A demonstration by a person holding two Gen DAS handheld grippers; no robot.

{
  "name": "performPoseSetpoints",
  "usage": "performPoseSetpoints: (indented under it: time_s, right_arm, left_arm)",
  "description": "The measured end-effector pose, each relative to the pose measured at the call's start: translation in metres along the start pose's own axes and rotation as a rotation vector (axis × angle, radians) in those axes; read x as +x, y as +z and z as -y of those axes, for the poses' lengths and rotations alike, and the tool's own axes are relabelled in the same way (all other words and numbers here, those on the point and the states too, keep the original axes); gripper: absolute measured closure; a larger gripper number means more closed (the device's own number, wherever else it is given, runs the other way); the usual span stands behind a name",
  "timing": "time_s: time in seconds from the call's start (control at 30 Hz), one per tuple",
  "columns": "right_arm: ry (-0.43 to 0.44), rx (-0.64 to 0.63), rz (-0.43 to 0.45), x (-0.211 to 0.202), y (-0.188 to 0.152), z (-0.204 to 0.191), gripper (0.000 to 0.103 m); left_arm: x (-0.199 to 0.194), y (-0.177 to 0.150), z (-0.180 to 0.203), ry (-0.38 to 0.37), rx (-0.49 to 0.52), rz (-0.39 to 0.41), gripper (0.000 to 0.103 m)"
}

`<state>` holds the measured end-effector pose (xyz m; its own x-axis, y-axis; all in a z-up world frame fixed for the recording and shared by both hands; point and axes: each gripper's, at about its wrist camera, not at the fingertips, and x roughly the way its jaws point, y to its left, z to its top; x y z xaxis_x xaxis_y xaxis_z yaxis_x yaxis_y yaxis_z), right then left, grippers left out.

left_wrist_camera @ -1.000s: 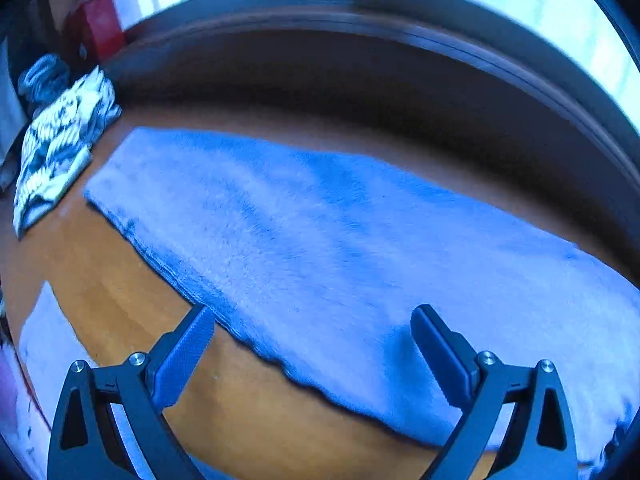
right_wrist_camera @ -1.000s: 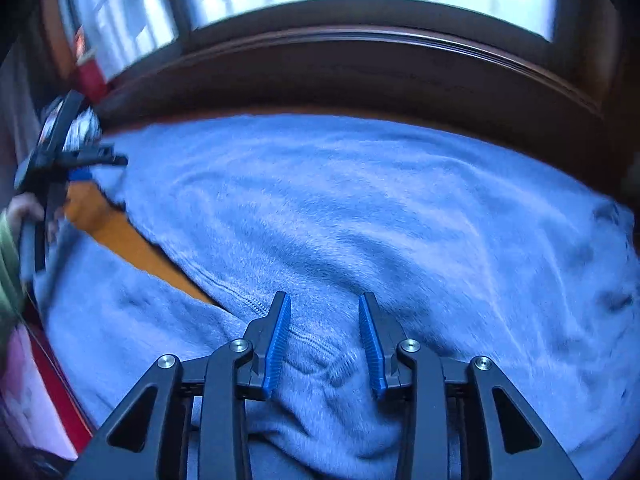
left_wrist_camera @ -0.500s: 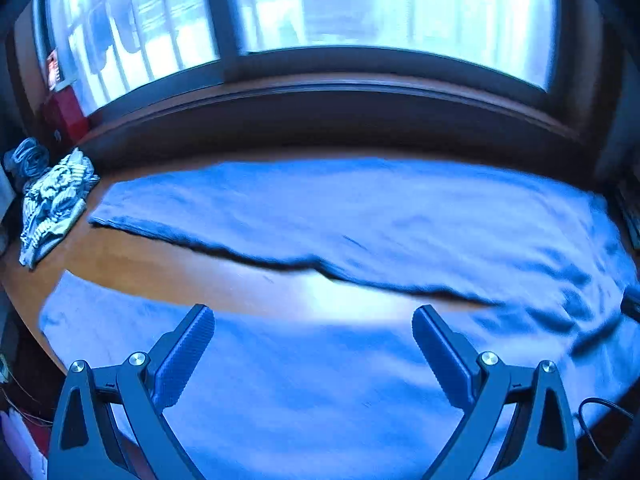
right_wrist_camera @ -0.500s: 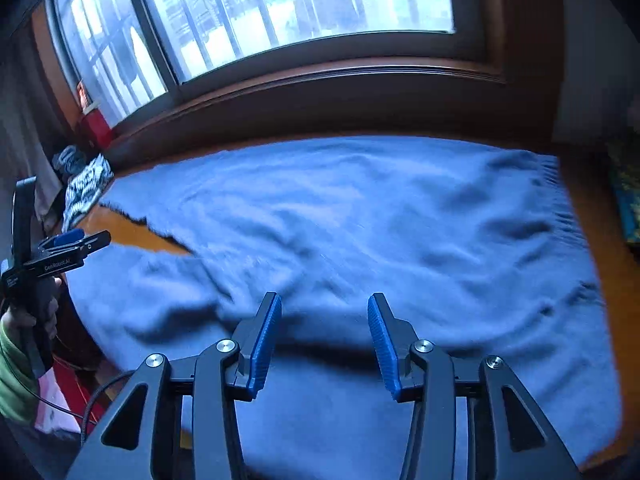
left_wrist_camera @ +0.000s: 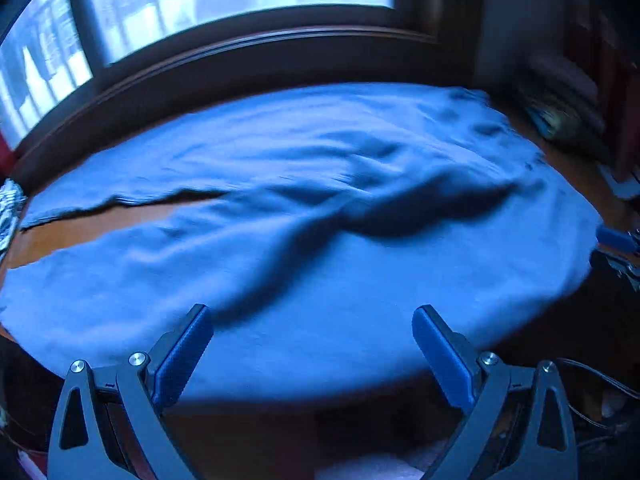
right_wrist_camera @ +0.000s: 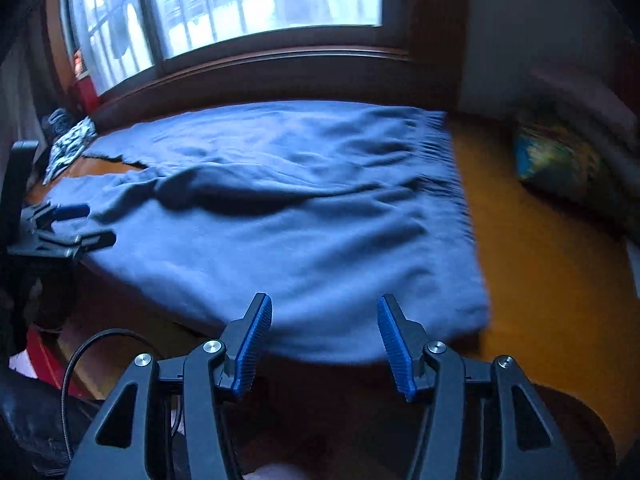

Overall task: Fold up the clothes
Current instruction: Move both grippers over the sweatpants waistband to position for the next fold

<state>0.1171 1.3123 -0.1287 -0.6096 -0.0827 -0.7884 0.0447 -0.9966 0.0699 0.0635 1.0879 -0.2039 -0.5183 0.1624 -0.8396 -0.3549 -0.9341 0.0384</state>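
Note:
A large blue fleece garment (left_wrist_camera: 320, 280) lies spread over the wooden table (left_wrist_camera: 92, 224), with a dark raised crease across its middle. My left gripper (left_wrist_camera: 312, 340) hovers over the garment's near edge, jaws wide open and empty. In the right wrist view the same garment (right_wrist_camera: 300, 232) fills the table (right_wrist_camera: 532, 248). My right gripper (right_wrist_camera: 324, 320) hangs above its near hem; its jaws are opening, and no cloth is between them. The left gripper (right_wrist_camera: 68, 224) shows at the garment's left edge there. A blue pad of the right gripper (left_wrist_camera: 616, 238) peeks in at the right.
A black-and-white patterned cloth (right_wrist_camera: 70, 146) lies at the table's far left corner. A colourful cushion-like object (right_wrist_camera: 552, 156) sits at the far right. A window and dark sill run behind the table. A black cable (right_wrist_camera: 80, 352) loops below the near edge.
Both grippers have drawn back from over the cloth to its near edge, and both views swung right. The right jaws have spread wider. A dark crease now crosses the garment.

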Motion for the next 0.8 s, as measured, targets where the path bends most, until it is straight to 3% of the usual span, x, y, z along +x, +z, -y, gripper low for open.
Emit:
performPoseSetpoints:
  time_s: [0.17,0.33,0.63,0.73,0.8]
  right_arm:
    - [-0.024,0.074,0.013,-0.008,-0.016,0.03,0.048]
    - [-0.029,0.224,0.004,-0.005,-0.021,0.068,0.048]
    - [0.168,0.461,0.007,0.015,-0.018,0.099,0.048]
    - [0.195,0.513,0.006,0.02,-0.014,0.103,0.049]
    - [0.215,0.543,0.005,0.021,-0.012,0.107,0.089]
  left_arm:
    - [-0.002,-0.009,0.042,-0.068,0.067,-0.005,0.002]
    - [-0.004,-0.007,0.084,-0.124,0.148,0.0,0.002]
    - [0.001,-0.004,0.142,-0.2,0.305,-0.008,0.002]
    - [0.002,-0.003,0.155,-0.212,0.342,-0.003,0.002]
    - [0.003,-0.002,0.16,-0.221,0.352,-0.005,0.002]
